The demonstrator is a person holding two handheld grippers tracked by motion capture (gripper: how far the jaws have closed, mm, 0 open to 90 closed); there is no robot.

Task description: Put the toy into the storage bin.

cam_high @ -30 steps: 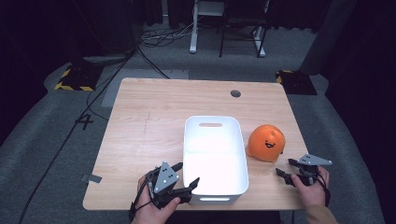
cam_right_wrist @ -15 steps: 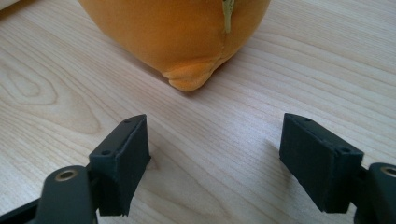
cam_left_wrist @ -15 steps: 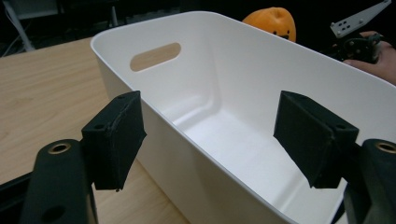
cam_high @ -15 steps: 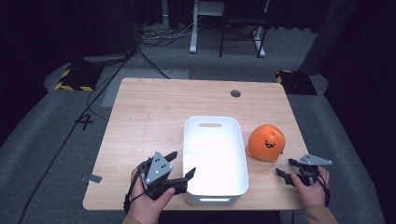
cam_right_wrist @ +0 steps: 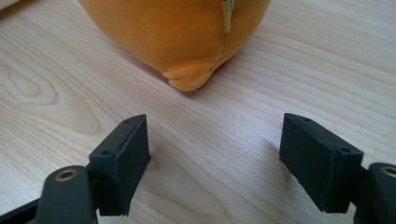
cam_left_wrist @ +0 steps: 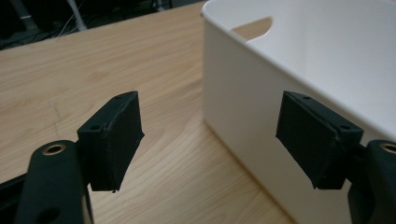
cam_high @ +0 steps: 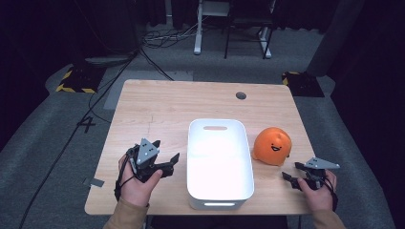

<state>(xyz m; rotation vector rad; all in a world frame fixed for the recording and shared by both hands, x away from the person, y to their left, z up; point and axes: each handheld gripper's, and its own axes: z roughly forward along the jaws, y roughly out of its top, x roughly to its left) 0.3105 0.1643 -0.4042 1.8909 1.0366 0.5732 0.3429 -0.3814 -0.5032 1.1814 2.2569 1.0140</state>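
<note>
Both grippers, left (cam_high: 173, 162) and right (cam_high: 290, 171), spread wide, gripping nothing

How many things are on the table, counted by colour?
White: 1, the plastic bin
Orange: 1, the round plush toy with a smiling face
Black: 2, the left gripper and the right gripper, each held in a hand with its jaws apart
Total: 4
</note>
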